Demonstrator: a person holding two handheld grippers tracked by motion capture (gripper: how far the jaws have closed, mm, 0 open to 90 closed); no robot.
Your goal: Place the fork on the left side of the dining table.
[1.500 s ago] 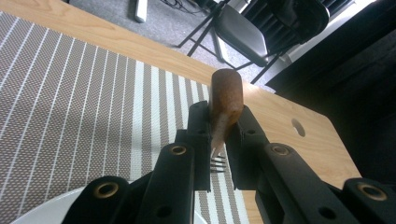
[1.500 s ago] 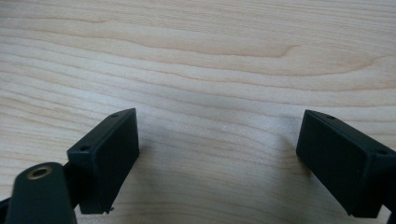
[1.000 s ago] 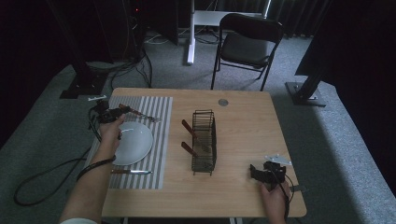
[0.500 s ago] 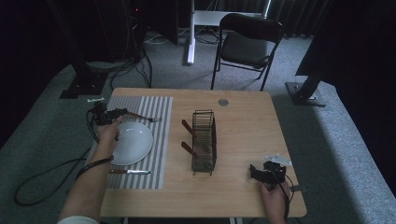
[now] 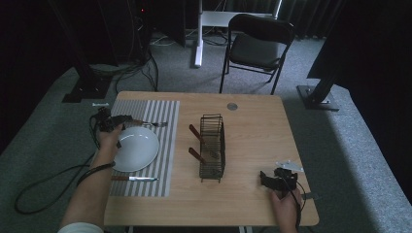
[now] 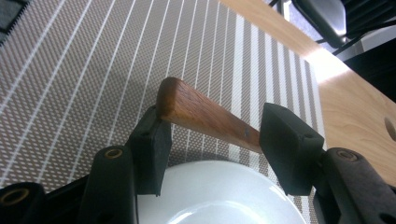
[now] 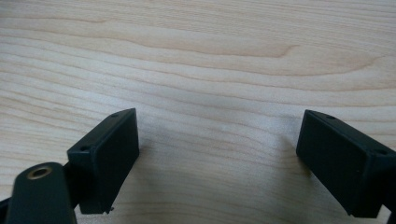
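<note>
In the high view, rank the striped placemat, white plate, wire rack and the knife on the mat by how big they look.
1. striped placemat
2. white plate and wire rack: the plate looks broader and the rack longer, too close to rank.
3. knife, a thin strip along the mat's near edge.

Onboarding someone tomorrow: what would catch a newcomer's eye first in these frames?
Probably the white plate on the striped placemat at the table's left, with the left gripper at its far rim. In the left gripper view a wooden handle lies between the jaws, which have just been opening and no longer squeeze it. Next, the dark wire rack mid-table, and the right gripper open over bare wood near the front right corner.
</note>
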